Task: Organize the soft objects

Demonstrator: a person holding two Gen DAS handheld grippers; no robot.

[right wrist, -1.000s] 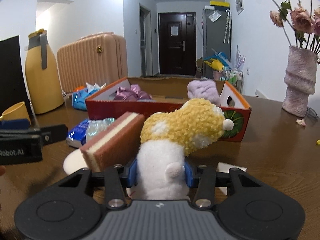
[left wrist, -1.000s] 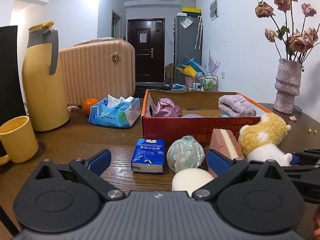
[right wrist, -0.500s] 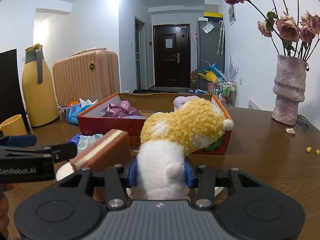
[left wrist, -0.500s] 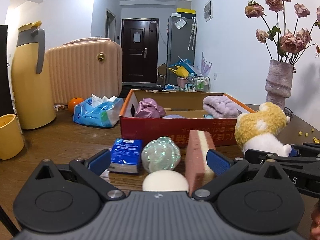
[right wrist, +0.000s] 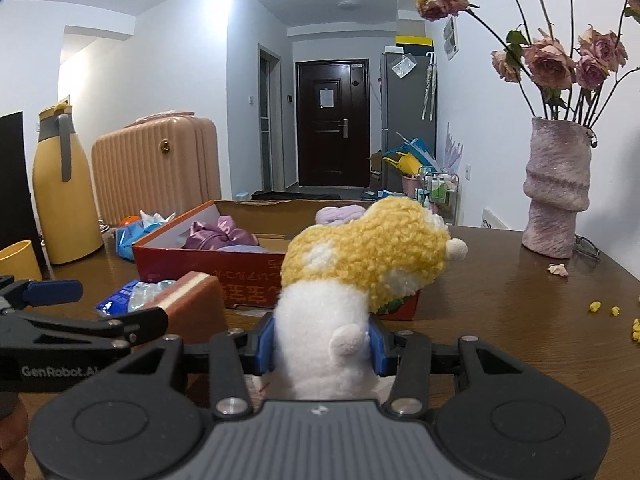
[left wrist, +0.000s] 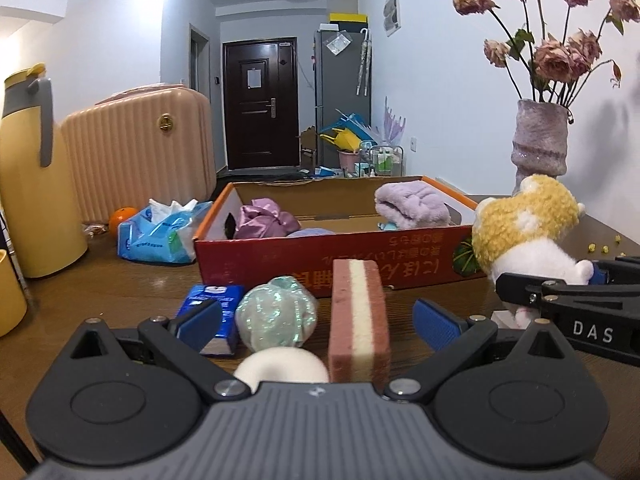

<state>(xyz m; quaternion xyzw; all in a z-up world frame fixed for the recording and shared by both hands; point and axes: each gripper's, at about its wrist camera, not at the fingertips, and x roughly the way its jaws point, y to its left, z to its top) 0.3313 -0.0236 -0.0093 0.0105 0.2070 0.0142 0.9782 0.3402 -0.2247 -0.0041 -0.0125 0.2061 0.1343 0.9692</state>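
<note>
We see a yellow thermos jug standing at the table's left side, with a ribbed pink suitcase just right of it. A rough pink vase of dried roses stands well to the jug's right, across the table. A yellow mug sits near the jug's base.

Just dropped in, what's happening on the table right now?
A person is tidying soft things into the red cardboard box. The right gripper is shut on a yellow and white plush toy, held near the front right corner of the box. The left gripper is open, with a pink and cream sponge block standing between its fingers and a white round foam piece lying just in front of it. A purple satin bundle and a lilac fluffy cloth are already in the box.
</note>
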